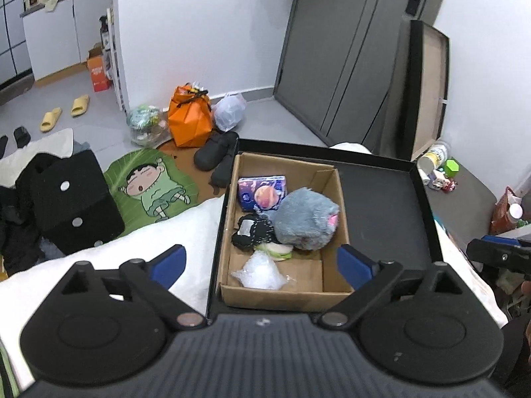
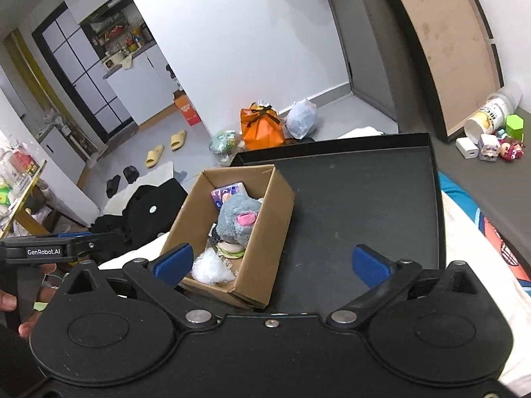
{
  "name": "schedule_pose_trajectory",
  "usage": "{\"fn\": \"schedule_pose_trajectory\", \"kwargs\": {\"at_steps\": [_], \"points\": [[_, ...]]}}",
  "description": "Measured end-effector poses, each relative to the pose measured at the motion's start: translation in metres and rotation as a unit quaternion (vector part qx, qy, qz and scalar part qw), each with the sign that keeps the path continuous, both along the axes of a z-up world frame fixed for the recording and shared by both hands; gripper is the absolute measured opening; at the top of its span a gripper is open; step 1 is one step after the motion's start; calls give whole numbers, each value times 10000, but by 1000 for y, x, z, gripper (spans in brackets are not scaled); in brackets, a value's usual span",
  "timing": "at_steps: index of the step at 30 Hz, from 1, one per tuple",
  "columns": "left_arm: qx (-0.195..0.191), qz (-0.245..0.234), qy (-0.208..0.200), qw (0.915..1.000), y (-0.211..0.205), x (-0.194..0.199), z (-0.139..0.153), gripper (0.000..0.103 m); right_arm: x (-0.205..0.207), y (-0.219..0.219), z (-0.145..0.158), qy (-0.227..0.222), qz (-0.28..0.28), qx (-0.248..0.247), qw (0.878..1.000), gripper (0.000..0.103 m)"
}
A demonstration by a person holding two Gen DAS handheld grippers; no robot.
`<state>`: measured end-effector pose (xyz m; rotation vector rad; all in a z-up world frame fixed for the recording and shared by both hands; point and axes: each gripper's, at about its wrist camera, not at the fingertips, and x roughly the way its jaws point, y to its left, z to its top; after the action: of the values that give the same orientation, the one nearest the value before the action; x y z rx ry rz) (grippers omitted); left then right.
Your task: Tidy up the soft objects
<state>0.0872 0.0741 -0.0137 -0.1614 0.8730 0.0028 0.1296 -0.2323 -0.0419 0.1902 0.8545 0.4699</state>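
Observation:
A cardboard box point(image 1: 327, 179) sits in the left part of a black tray point(image 1: 381, 199) on a white blanket. The box holds a grey plush toy point(image 1: 303, 219), a purple tissue pack point(image 1: 262, 192), a black pouch point(image 1: 252, 232), a small burger toy point(image 1: 277, 251) and a clear plastic bag point(image 1: 260, 273). My left gripper point(image 1: 262, 263) is open and empty, above the near end of the box. My right gripper point(image 2: 272, 263) is open and empty, above the box's near right corner point(image 2: 255, 295). The plush point(image 2: 237, 220) and bag point(image 2: 212, 267) show there too.
A black bag point(image 1: 71, 199) lies left on the bed. Orange bag point(image 1: 190, 117), white bag point(image 1: 229, 111), slippers point(image 1: 64, 112) and a cartoon mat point(image 1: 149, 189) lie on the floor. Small toys and a cup point(image 2: 491, 132) stand on a grey ledge at right.

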Motion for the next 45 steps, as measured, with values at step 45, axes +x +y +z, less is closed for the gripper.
{"fn": "schedule_pose_trajectory", "kwargs": {"at_steps": [45], "points": [[9, -420, -743, 9963, -51, -82, 55, 103, -74, -36, 59, -461, 15, -40, 9989, 103]]}}
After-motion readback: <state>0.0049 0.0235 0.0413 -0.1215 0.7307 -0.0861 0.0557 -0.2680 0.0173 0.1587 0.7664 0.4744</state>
